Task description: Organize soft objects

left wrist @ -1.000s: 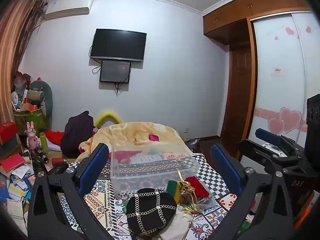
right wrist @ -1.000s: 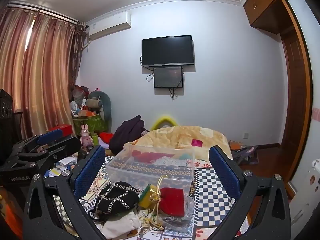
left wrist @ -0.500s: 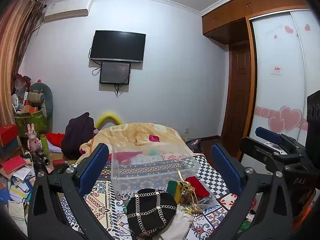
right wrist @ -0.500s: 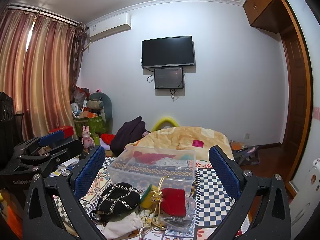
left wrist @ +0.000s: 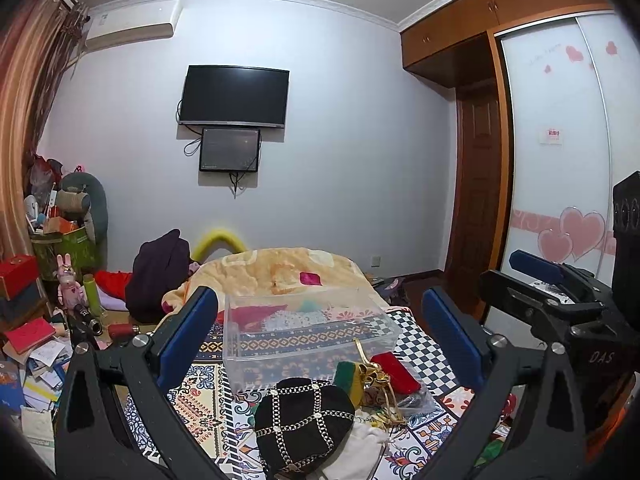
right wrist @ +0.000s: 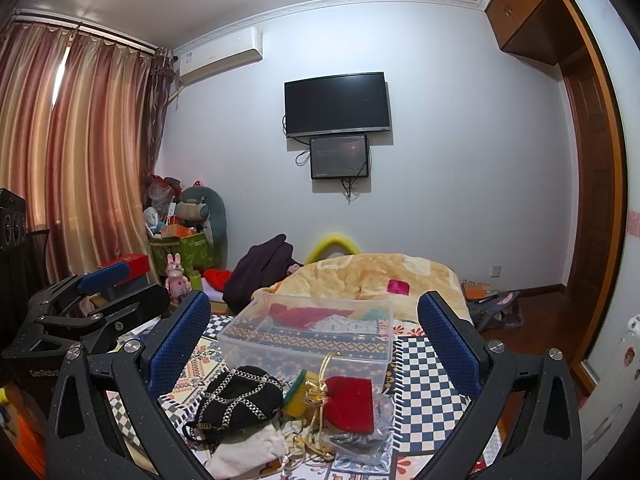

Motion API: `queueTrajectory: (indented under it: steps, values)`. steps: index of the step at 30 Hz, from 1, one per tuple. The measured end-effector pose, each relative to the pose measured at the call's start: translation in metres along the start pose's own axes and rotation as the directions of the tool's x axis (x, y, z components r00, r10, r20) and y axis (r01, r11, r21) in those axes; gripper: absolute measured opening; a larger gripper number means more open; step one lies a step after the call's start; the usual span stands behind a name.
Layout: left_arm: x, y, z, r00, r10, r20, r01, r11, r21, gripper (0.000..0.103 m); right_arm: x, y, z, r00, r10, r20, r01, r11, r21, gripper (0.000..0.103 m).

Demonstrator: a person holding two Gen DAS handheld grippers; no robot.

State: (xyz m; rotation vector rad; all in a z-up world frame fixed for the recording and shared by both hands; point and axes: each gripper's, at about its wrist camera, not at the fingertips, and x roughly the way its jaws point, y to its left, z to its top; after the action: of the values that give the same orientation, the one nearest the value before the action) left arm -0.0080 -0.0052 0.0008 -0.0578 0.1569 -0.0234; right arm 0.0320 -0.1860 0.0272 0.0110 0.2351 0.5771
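Left claw [left wrist: 320, 336] spread wide, blue pads apart, gripping nothing, hanging above the patterned bed [left wrist: 200, 396]. Right claw [right wrist: 314, 334] just as wide and empty. Dead ahead at twelve o'clock sits the clear plastic bin [left wrist: 308, 336], upright, and whether anything lies inside I can't tell: the bed's pattern shows through its walls. At six o'clock from the bin, the soft pile: black chain-trimmed pouch [left wrist: 302, 420], white pouch [left wrist: 356, 454] touching it, red pouch [right wrist: 352, 402] with gold cord at four o'clock. The right view alone shows the curtains [right wrist: 68, 160]; the left view alone shows the wardrobe's heart-printed door [left wrist: 560, 160].
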Motion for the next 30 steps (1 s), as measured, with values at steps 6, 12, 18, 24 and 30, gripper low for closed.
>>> queueTrajectory:
  steps: [6, 12, 18, 24, 30]
  values:
    - [-0.0010, -0.0010, 0.0006, 1.000, 0.001, 0.001, -0.001, 1.000, -0.005, 0.103, -0.0008, 0.0007, -0.0009, 1.000, 0.003, 0.002, -0.003, 1.000, 0.000, 0.103]
    - [-0.0010, -0.0016, 0.0008, 1.000, -0.002, -0.002, 0.002, 1.000, -0.005, 0.103, -0.0018, 0.0015, -0.0017, 1.000, 0.004, 0.002, -0.004, 1.000, 0.000, 0.103]
    - [-0.0006, -0.0015, 0.0021, 1.000, -0.004, -0.002, 0.004, 1.000, -0.008, 0.103, -0.0036, 0.0017, -0.0001, 1.000, 0.005, 0.004, -0.005, 1.000, 0.000, 0.103]
    - [0.0000, -0.0009, 0.0033, 1.000, -0.007, -0.003, 0.007, 1.000, -0.016, 0.103, -0.0042, 0.0014, 0.0007, 1.000, 0.007, 0.004, -0.007, 1.000, 0.000, 0.103]
    - [-0.0008, 0.0014, 0.0044, 1.000, -0.005, -0.001, 0.005, 1.000, -0.020, 0.103, -0.0041, 0.0009, 0.0022, 1.000, 0.008, 0.010, -0.008, 1.000, -0.003, 0.103]
